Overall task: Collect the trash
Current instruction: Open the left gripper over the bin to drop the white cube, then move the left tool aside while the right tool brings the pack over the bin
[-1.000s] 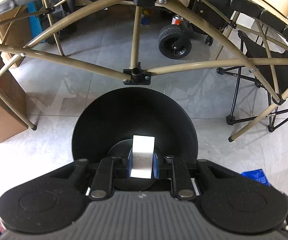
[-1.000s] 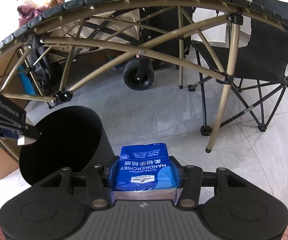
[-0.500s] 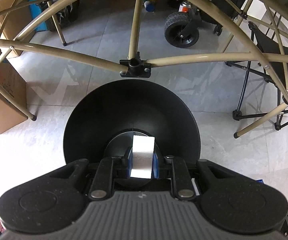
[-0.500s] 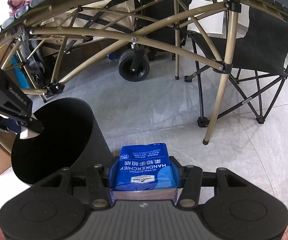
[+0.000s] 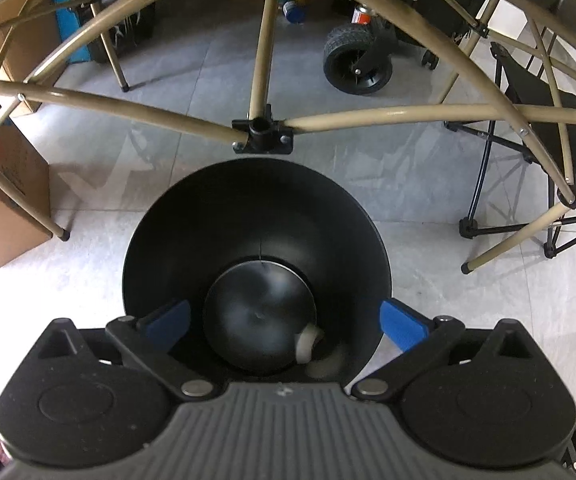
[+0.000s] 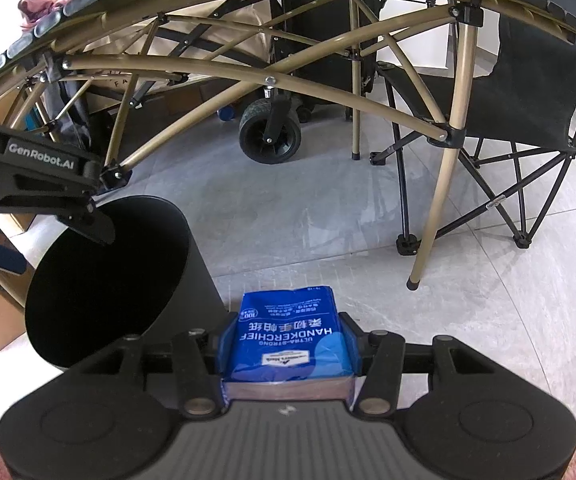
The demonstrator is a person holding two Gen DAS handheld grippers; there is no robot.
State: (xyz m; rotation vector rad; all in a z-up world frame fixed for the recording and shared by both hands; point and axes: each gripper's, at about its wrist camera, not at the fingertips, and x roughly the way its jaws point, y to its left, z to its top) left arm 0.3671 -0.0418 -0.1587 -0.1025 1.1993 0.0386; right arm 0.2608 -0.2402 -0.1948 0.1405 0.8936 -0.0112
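Observation:
My left gripper (image 5: pixel 283 322) is open and empty, held right over the mouth of a black trash bin (image 5: pixel 255 208). A white piece of trash (image 5: pixel 308 346) lies blurred at the bin's bottom. In the right wrist view the bin (image 6: pixel 87 280) stands at the left with the left gripper (image 6: pixel 39 176) above its rim. My right gripper (image 6: pixel 288 344) is shut on a blue handkerchief tissue pack (image 6: pixel 288 340), held above the floor to the right of the bin.
A tan folding table frame (image 5: pixel 263 128) arches over the bin. A black camp chair (image 6: pixel 528 100) stands at the right, a cart wheel (image 6: pixel 269 136) behind, a cardboard box (image 5: pixel 3 200) to the left. Grey tiled floor (image 6: pixel 308 216) lies between them.
My left gripper has opened and let go of the white piece, which has dropped into the bin. The right gripper still holds the blue pack.

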